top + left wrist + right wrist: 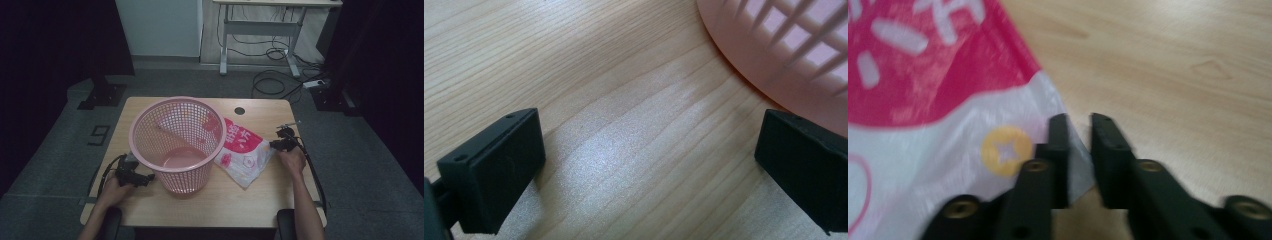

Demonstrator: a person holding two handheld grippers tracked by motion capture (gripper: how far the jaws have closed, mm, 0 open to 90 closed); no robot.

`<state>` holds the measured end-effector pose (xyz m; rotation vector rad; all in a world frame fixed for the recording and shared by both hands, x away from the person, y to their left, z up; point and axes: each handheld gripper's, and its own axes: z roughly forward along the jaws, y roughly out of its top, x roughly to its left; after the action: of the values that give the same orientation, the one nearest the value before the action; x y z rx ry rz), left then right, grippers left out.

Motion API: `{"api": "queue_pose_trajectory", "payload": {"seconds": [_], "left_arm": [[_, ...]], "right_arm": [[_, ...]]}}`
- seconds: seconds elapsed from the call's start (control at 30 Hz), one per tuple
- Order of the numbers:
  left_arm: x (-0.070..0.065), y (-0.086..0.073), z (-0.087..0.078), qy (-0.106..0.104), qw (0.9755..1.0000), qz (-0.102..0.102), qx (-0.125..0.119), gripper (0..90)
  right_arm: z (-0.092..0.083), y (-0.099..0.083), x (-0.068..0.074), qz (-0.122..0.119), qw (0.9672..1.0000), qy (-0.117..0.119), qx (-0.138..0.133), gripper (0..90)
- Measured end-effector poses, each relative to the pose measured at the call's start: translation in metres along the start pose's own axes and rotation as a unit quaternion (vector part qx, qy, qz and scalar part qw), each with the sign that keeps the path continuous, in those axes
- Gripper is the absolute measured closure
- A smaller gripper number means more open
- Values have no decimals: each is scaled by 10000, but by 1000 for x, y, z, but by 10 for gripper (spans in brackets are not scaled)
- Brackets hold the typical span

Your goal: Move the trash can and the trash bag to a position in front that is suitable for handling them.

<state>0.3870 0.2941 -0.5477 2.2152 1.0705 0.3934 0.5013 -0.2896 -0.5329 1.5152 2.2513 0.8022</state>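
A pink mesh basket (186, 176) stands upright on the wooden table (225, 200), left of centre. Against its right side lies a red and white plastic bag (245, 152) with printed characters. My left gripper (147, 178) rests low by the basket's lower left side. In the left gripper view its jaws stand wide apart (649, 165) over bare wood, with the basket's base (784, 55) just past the right jaw. My right gripper (274, 145) is at the bag's right corner. In the right gripper view its jaws (1079, 120) are nearly together, with the bag's (938, 100) white corner pinched between them.
A round cable hole (240, 110) sits near the table's far edge. Beyond the table, on grey carpet, stands a white desk frame (260, 35) with loose cables (275, 80). Cables trail from both grippers toward the table's near edge.
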Motion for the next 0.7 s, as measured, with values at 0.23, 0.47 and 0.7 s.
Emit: {"api": "queue_pose_trajectory", "payload": {"seconds": [0.23, 0.47, 0.7], "left_arm": [[0, 0, 0, 0, 10000, 1, 0, 0], [0, 0, 0, -7, 10000, -1, 1, 0], [0, 1, 1, 2, 10000, -20, -19, 0]], "right_arm": [[-30, -35, 38, -763, 9967, -196, 190, 878], [-76, -98, 74, -942, 9948, 262, 295, 795], [-79, -64, 72, -902, 9958, -149, -80, 475]]}}
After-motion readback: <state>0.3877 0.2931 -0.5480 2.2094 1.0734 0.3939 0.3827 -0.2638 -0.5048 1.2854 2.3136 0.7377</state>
